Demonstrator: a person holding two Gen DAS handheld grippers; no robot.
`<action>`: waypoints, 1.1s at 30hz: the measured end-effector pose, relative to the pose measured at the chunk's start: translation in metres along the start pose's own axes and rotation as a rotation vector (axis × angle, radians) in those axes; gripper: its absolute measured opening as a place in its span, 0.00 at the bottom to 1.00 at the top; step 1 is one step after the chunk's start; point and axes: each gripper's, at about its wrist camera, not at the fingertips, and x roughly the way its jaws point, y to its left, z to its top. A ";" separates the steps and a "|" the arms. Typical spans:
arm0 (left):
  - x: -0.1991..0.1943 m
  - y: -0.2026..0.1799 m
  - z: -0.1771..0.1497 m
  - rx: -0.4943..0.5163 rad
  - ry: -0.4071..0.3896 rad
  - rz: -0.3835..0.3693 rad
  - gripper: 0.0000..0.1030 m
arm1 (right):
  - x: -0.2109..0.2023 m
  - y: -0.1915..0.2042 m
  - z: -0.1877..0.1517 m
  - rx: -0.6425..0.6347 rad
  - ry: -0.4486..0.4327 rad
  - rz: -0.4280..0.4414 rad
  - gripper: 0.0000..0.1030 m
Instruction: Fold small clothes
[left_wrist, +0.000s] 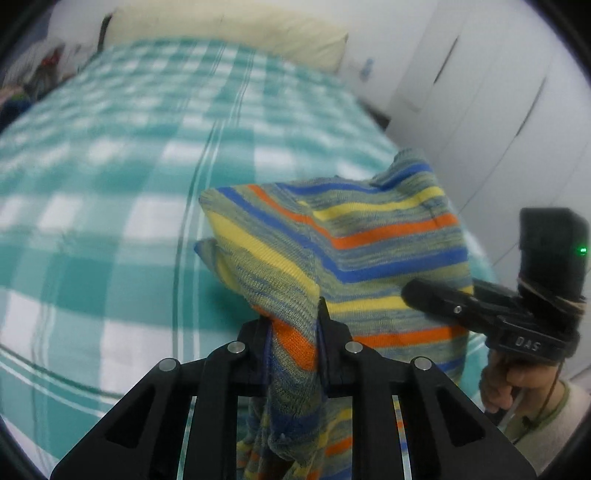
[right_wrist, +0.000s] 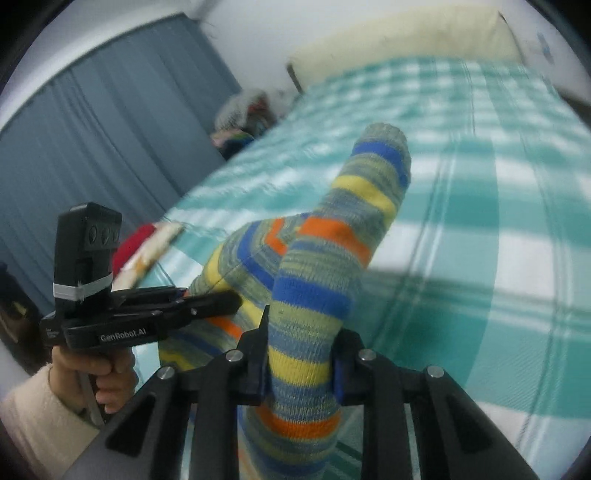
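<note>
Both the left gripper (left_wrist: 293, 325) and right gripper (right_wrist: 301, 354) clench the ribbed, striped knit garment (left_wrist: 369, 236), holding it bunched above the near part of the teal checked bedspread (left_wrist: 110, 184).

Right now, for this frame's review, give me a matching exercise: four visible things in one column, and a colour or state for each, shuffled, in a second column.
Things:
1. left tool
2. bedspread
3. curtain
4. pillow

Colour or state:
A. grey-blue, hanging in pleats
B. cream, at the far end of the bed
C. shut on the striped garment
D. teal and white checks

Pairs: 1-C, 2-D, 3-A, 4-B
</note>
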 end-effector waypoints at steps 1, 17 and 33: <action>-0.004 -0.002 0.006 0.002 -0.020 -0.004 0.21 | -0.009 -0.003 0.005 0.003 -0.012 0.005 0.24; -0.020 -0.052 -0.059 0.207 -0.182 0.546 0.98 | -0.074 -0.078 -0.076 -0.009 0.112 -0.583 0.92; -0.095 -0.107 -0.061 0.047 -0.178 0.506 1.00 | -0.158 0.081 -0.027 -0.144 -0.097 -0.522 1.00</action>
